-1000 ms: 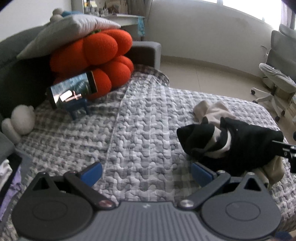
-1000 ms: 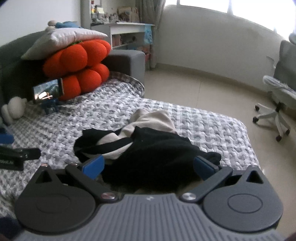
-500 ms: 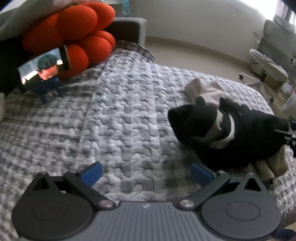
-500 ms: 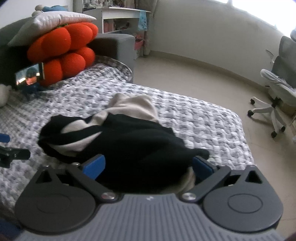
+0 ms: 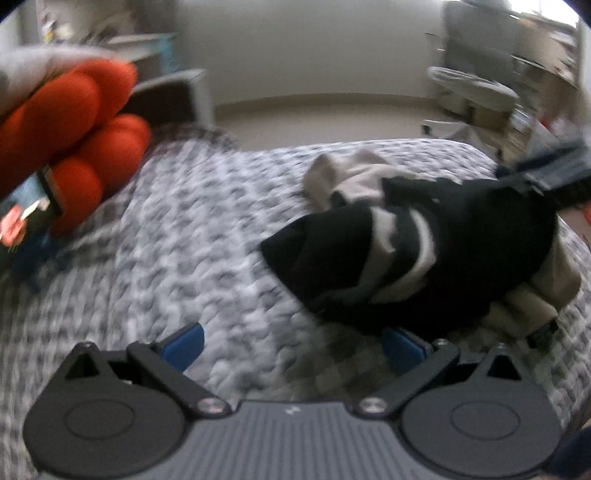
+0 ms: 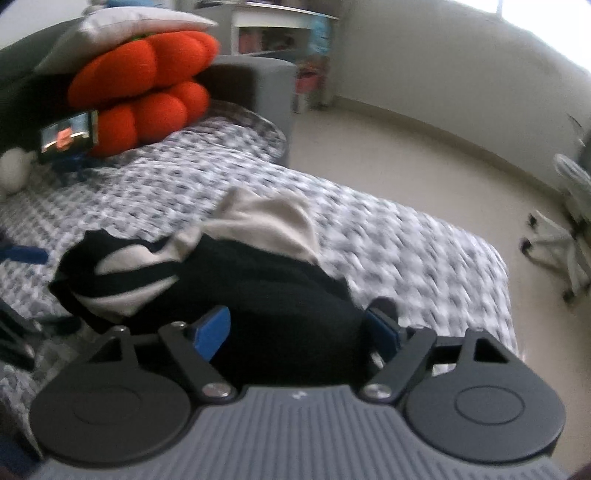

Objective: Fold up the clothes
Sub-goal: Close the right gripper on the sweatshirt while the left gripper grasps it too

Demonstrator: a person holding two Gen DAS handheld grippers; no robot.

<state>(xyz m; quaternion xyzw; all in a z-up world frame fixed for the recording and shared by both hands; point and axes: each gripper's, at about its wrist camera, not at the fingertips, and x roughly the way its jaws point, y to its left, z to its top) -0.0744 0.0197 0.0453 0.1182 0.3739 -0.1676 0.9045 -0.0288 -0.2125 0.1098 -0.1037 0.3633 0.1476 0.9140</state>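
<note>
A crumpled pile lies on the grey checked quilt (image 5: 207, 236): a black garment (image 5: 424, 258) with pale stripes on top of a beige garment (image 5: 354, 173). My left gripper (image 5: 293, 347) is open low over the quilt, with the pile's near edge just past its right finger. My right gripper (image 6: 297, 328) is over the pile from the other side, its jaws closing with the black garment (image 6: 266, 284) bunched between them. The pads do not visibly press the cloth. The beige garment (image 6: 266, 218) pokes out behind. Both views are blurred.
An orange lobed cushion (image 6: 147, 85) under a grey pillow (image 6: 140, 33) sits at the head end. A phone on a stand (image 6: 68, 136) leans against it. A white plush (image 6: 13, 171) lies at the left. Bare floor and a wheeled chair (image 6: 561, 236) lie beyond the bed's edge.
Both grippers came down and closer to the pile. The right gripper's jaws narrowed around the black cloth. The left view rolled and the pile now fills more of it.
</note>
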